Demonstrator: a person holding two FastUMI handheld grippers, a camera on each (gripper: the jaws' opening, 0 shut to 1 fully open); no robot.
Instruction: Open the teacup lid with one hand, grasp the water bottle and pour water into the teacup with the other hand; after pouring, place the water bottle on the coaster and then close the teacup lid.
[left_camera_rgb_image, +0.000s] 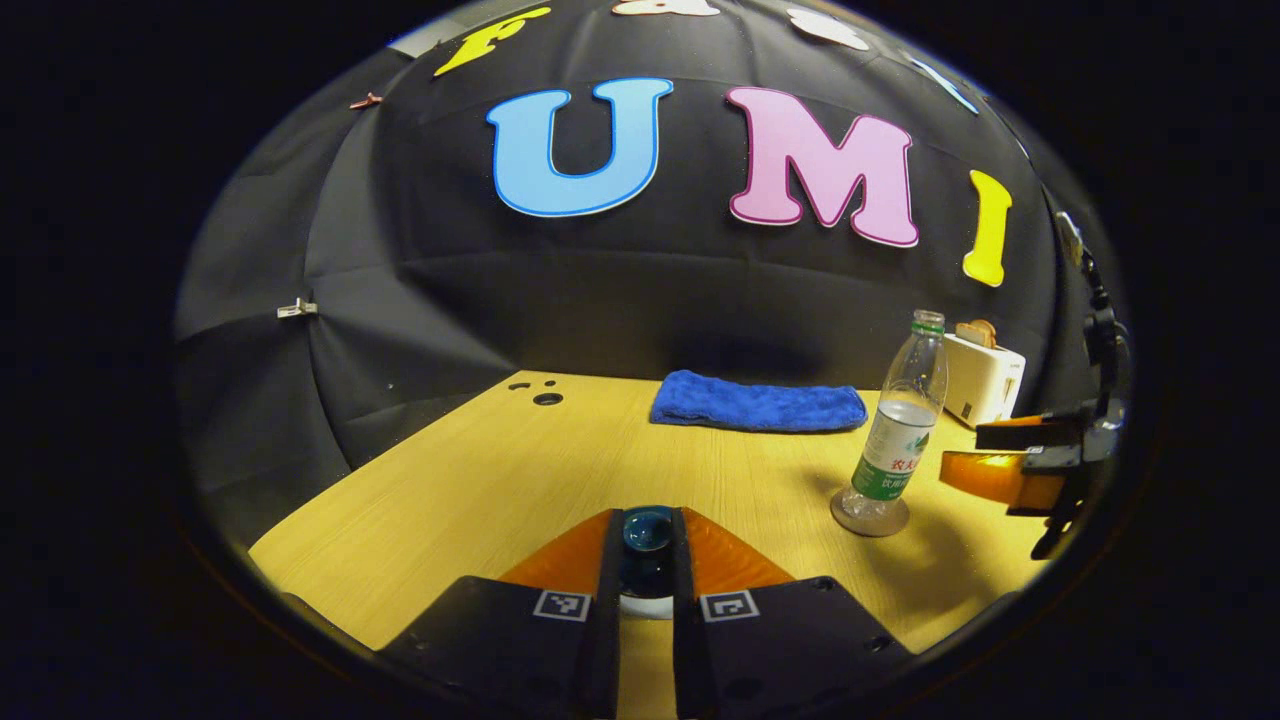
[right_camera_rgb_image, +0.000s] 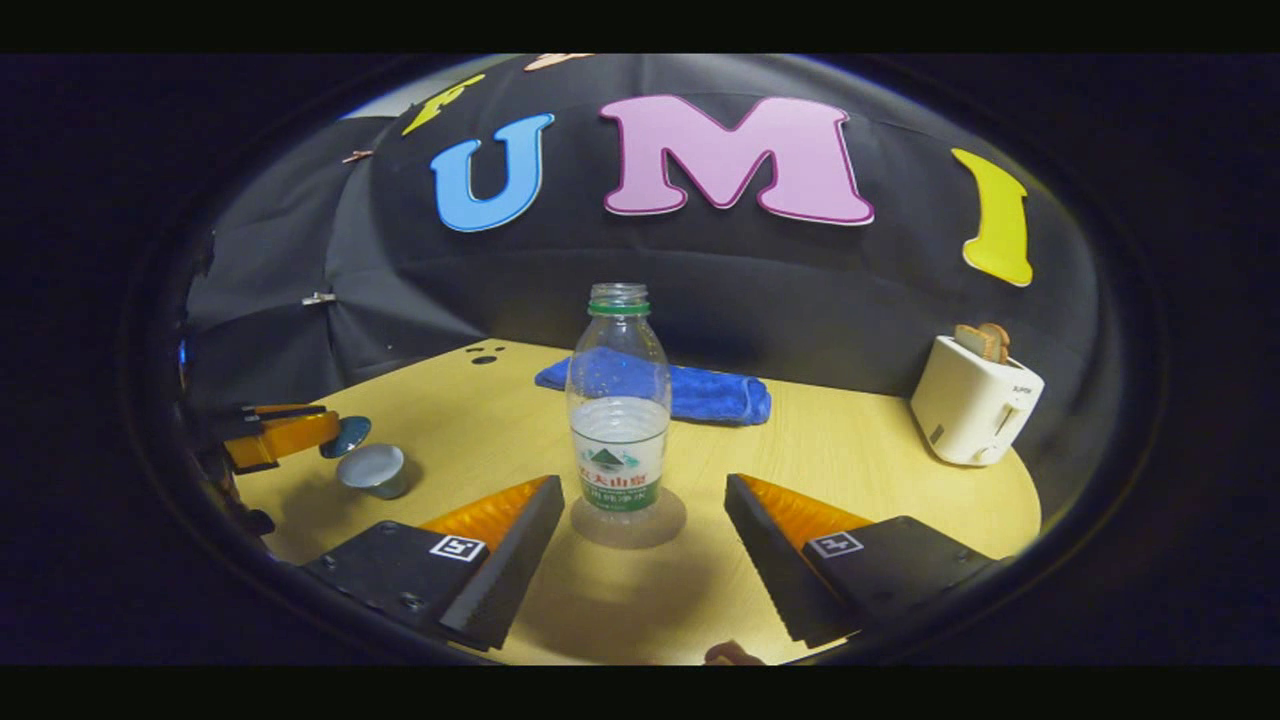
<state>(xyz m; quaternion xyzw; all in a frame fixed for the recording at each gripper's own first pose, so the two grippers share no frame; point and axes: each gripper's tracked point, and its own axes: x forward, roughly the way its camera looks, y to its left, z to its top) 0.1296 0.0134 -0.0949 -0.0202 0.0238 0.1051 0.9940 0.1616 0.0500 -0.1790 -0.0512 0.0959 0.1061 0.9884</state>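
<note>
Clamped between the 2 fingers of the left gripper (left_camera_rgb_image: 647, 545), the teacup lid (left_camera_rgb_image: 647, 530) is held above the open teacup (right_camera_rgb_image: 373, 469), so step 1 looks done. Whether pouring has happened cannot be told: the water bottle (right_camera_rgb_image: 618, 410), uncapped and part full, stands upright on the coaster (right_camera_rgb_image: 628, 522) mid-table, and the right gripper (right_camera_rgb_image: 640, 530) is wide open on either side of it, touching nothing. Closing the lid remains. Behind lie a blue cloth (right_camera_rgb_image: 700, 392) and a toaster (right_camera_rgb_image: 975, 405).
</note>
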